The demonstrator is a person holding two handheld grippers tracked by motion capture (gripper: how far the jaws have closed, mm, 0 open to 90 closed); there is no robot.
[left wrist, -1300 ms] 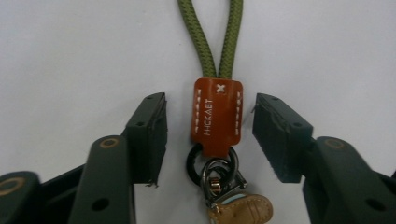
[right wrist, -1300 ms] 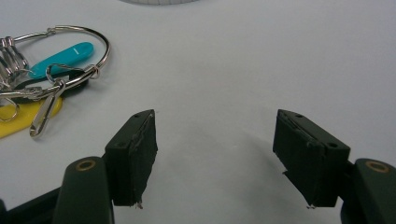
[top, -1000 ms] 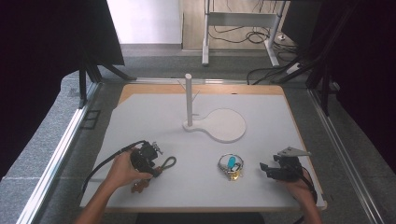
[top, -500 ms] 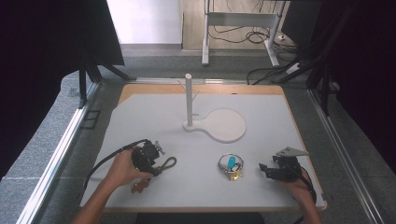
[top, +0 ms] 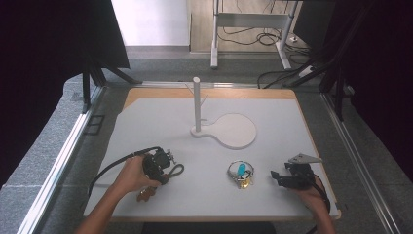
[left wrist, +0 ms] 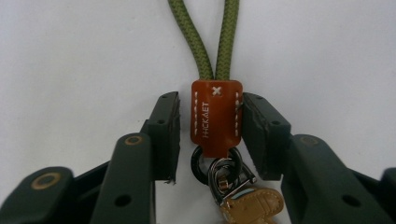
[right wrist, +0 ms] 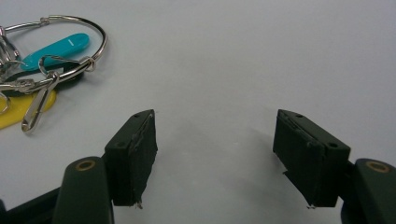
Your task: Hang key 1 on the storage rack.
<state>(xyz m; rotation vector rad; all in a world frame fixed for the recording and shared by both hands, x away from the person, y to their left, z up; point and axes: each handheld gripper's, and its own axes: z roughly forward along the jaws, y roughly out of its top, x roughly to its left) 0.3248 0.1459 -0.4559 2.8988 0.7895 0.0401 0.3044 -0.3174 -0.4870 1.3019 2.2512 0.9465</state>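
Lower left of the high view: my left gripper sits over a keychain with an olive-green cord loop, on the white board. Its jaws have just been closing, with the keychain's brown leather tab between them. In the left gripper view the right pad touches the tab's edge while a thin gap remains at the left pad, so I judge the grasp about to seat, not yet firm. The hand itself has barely shifted from the earlier high frames.

Lower right of the high view: my right gripper rests on the board, released, jaws wide with nothing between them, as the right gripper view confirms.

The left gripper view alone resolves the tab's white stitching, the metal clasp and the tan fob below it. The right gripper view, upper left, details the second key bunch: steel ring, teal tag, yellow tag. The high view alone places the white peg stand at centre, the likely hanging point.
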